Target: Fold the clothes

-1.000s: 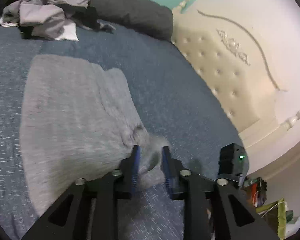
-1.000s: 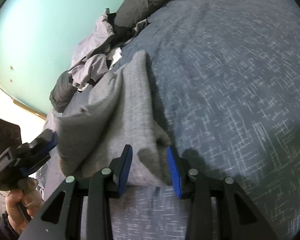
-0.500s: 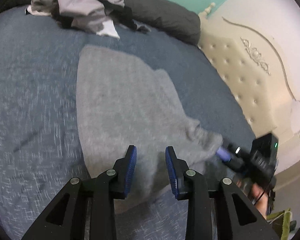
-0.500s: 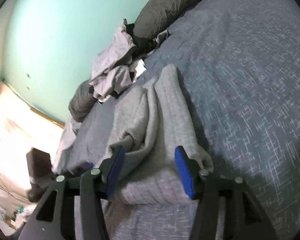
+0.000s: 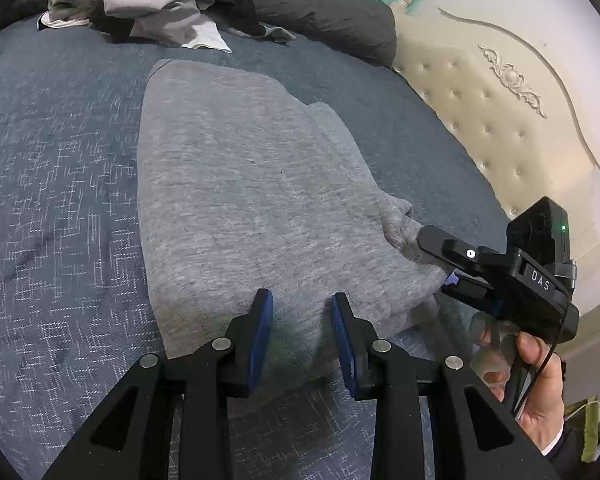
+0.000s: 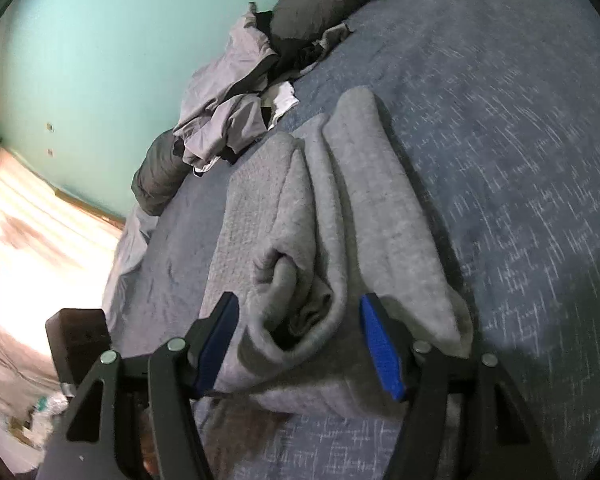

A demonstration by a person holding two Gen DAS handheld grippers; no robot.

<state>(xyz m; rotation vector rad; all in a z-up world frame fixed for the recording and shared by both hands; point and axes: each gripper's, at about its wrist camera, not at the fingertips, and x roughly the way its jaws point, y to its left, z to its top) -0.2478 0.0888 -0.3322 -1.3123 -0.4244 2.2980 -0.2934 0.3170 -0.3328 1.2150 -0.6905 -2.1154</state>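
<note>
A grey knit garment [image 5: 240,184] lies folded lengthwise on the blue bed cover [image 5: 52,184]. My left gripper [image 5: 302,322] hangs open over the garment's near edge, and the cloth lies flat under its blue pads. In the left wrist view my right gripper [image 5: 436,260], held in a person's hand [image 5: 540,392], sits at the garment's bunched right corner. The right wrist view shows the right gripper [image 6: 300,340] wide open. The rolled end of the grey garment [image 6: 300,280] lies loose between its fingers, touching neither pad.
A heap of grey, black and white clothes [image 5: 152,4] lies at the far side of the bed against a dark pillow [image 5: 320,12]. A cream tufted headboard [image 5: 500,120] borders the bed on the right. The teal wall [image 6: 100,60] and a second dark pillow [image 6: 160,176] lie beyond.
Both grippers let go of the garment's end and opened. The lifted fold has come down flat on the bed. The left gripper drew back to the garment's near edge.
</note>
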